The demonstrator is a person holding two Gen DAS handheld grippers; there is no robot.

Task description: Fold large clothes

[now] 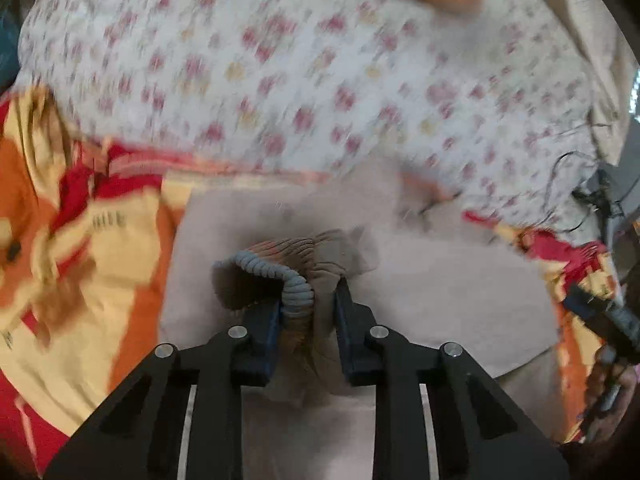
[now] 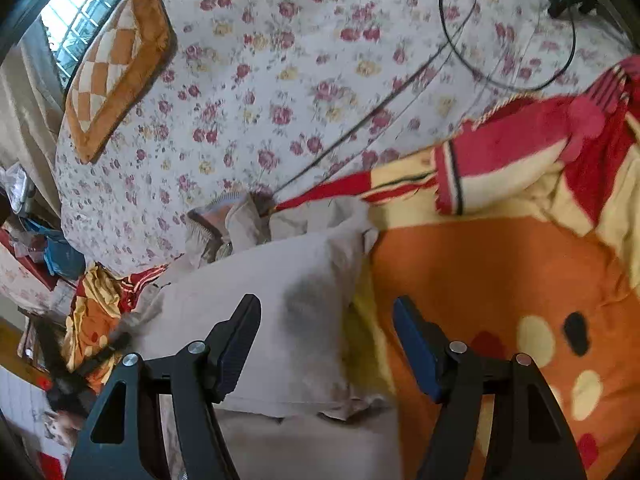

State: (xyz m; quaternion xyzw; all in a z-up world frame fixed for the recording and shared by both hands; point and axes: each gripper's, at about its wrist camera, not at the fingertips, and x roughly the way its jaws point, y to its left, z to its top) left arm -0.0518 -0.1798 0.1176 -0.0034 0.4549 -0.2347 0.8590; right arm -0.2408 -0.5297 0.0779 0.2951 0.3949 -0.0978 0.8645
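Two hand-held grippers over our bed.
Left hand-held gripper (image 1: 310,300) pinches the beige garment's (image 1: 420,280) ribbed cuff (image 1: 276,268); right hand-held gripper (image 2: 326,344) stands spread.

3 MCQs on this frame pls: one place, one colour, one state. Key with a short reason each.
1. Where does the checkered cushion lie?
A. on the floral bedspread, by the window
B. on the orange blanket
C. between the right claw's fingers

2. What colour is the ribbed cuff trim at the left claw?
A. green
B. grey-blue
C. black

3. How does the right claw stand?
A. shut on the beige garment
B. shut on the cable
C. open, holding nothing

Key:
1 A: the cushion rests on the floral bedspread at upper left, beside the window.
2 B: the ribbed band curling over the left finger is grey-blue.
3 C: its fingers stand wide apart above the beige garment and the orange blanket, with no cloth pinched.
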